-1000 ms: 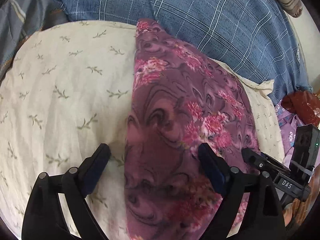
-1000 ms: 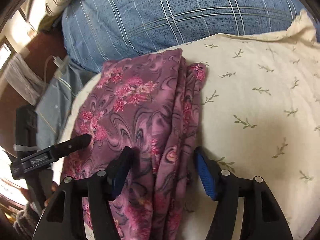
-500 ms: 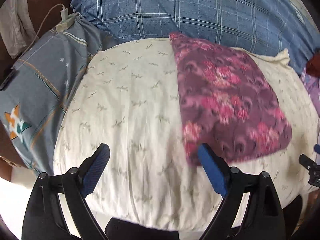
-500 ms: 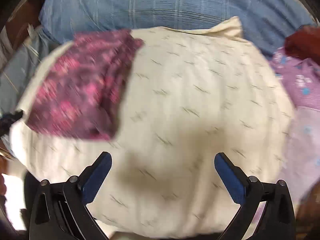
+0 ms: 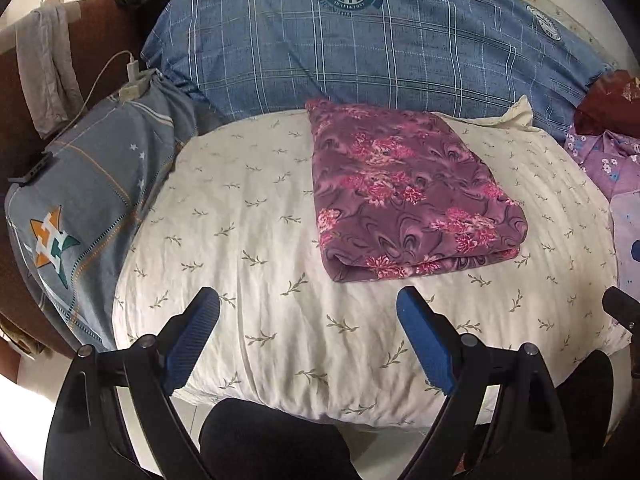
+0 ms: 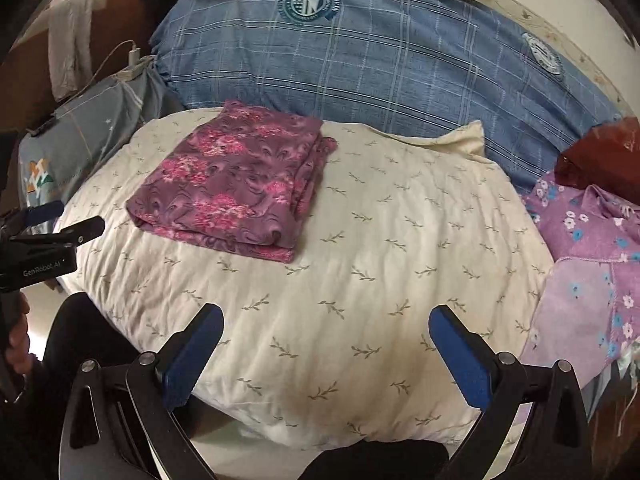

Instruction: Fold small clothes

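Blue plaid duvet: a blue plaid duvet (image 5: 384, 52) with round crest prints fills the 12 o'clock part of both views, behind the pillow.
Cream pillow: a cream pillow (image 5: 248, 264) printed with small sprigs takes up the middle of both views; it carries the task's thing.
Grey-blue pillow: a grey-blue pillow (image 5: 92, 200) with an orange star emblem lies at 9 o'clock of the cream pillow in the left wrist view, touching its edge.
Folded garment: a purple floral garment (image 5: 404, 196) lies folded into a flat rectangle on the cream pillow, at about 1 o'clock from the picture's centre in the left wrist view and at about 10 o'clock (image 6: 236, 180) in the right wrist view. Its stacked layers show along the near edge. Neither tool touches it.
Lilac clothes: lilac floral clothes (image 6: 592, 248) lie in a loose heap at 3 o'clock in the right wrist view, just beside the cream pillow.
Left hand-held gripper: the left hand-held gripper (image 5: 308, 320) hangs over the near edge of the cream pillow at 6 o'clock, jaws spread wide with only bare pillow between the blue pads. It holds nothing.
Right hand-held gripper: the right hand-held gripper (image 6: 326, 338) likewise sits at 6 o'clock above the pillow, jaws at their widest and empty, well apart from the garment.
Charger: a white charger (image 5: 134, 78) with its cable rests at 10 o'clock on the grey-blue pillow.
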Demonstrator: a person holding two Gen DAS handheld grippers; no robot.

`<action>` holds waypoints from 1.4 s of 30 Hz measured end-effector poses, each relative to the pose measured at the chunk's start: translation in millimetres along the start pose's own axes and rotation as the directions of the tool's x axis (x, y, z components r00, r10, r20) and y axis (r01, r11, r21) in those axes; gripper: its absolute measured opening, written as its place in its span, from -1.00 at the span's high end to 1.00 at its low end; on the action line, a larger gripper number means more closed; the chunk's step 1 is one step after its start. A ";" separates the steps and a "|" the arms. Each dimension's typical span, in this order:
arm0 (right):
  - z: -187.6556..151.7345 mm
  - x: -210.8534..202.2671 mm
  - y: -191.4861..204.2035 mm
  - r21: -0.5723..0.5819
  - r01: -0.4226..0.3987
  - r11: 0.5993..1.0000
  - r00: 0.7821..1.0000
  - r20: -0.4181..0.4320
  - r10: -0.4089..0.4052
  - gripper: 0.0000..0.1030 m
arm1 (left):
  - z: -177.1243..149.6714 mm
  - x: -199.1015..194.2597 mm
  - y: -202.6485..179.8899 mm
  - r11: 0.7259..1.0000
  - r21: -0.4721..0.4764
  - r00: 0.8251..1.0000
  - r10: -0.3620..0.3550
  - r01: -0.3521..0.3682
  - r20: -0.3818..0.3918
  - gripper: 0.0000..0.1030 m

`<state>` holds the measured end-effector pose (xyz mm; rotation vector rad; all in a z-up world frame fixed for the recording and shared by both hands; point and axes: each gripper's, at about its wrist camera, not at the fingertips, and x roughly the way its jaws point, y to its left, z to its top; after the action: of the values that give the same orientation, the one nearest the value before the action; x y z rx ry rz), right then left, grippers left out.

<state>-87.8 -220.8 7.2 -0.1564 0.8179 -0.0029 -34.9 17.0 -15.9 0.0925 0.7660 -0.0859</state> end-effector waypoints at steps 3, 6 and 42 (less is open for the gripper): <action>-2.0 0.1 -0.7 0.026 -0.029 0.999 1.000 0.000 0.029 -0.99 | 0.4 -5.6 -1.0 1.000 0.010 1.000 0.010 -0.010 0.024 -0.76; -3.9 -0.1 -3.4 0.034 -0.011 0.999 1.000 -0.001 0.011 -0.99 | -0.1 -8.1 -3.4 1.000 0.027 1.000 0.008 -0.009 0.030 -0.76; 4.9 19.1 0.2 -0.005 0.003 1.000 0.998 -0.060 -0.003 -0.99 | -8.5 18.9 -15.7 0.996 0.068 0.994 -0.049 0.056 -0.094 -0.76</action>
<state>-71.1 -221.1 -3.4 -0.1624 0.8774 -0.0087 -28.9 1.5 -35.9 0.1444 0.8577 -0.1600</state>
